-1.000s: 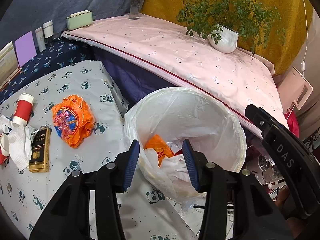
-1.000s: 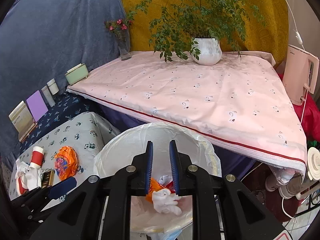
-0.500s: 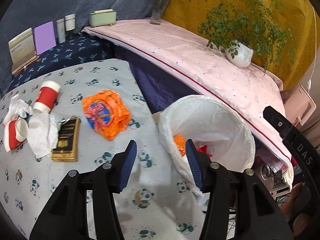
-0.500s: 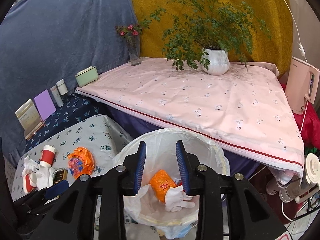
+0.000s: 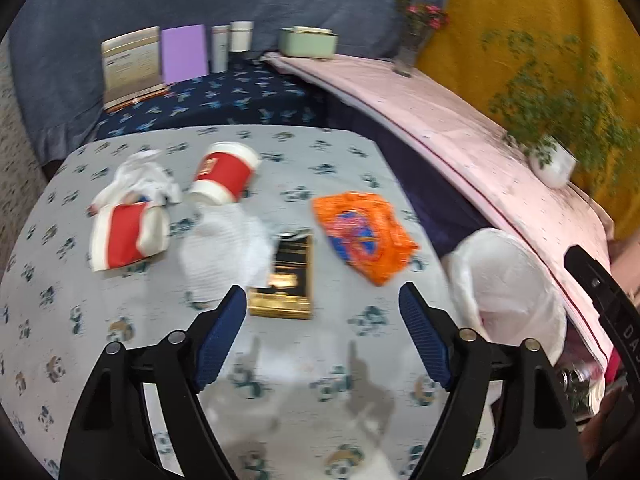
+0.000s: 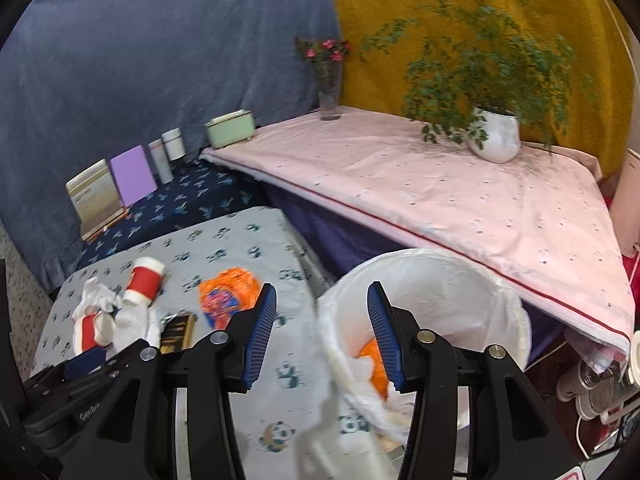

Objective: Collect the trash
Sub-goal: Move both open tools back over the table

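Observation:
Trash lies on the panda-print table (image 5: pixel 280 360): an orange wrapper (image 5: pixel 366 236), a black-and-gold box (image 5: pixel 288 280), a white tissue (image 5: pixel 224 248), a lying red paper cup (image 5: pixel 224 176) and a crushed red cup (image 5: pixel 124 232) with crumpled white paper (image 5: pixel 140 176). My left gripper (image 5: pixel 322 320) is open and empty, just short of the box. The white-lined bin (image 6: pixel 432 312) stands off the table's right edge and holds an orange wrapper (image 6: pixel 374 364) and tissues. My right gripper (image 6: pixel 322 320) is open and empty above the bin's near rim.
A pink-covered table (image 6: pixel 440 192) with a potted plant (image 6: pixel 496 136) and a flower vase (image 6: pixel 330 96) stands behind the bin. Boxes, cards and jars (image 5: pixel 180 54) line the dark blue shelf at the back.
My left gripper has swung left from over the bin to over the table's trash and opened wider. My right gripper has opened from nearly shut and drifted left.

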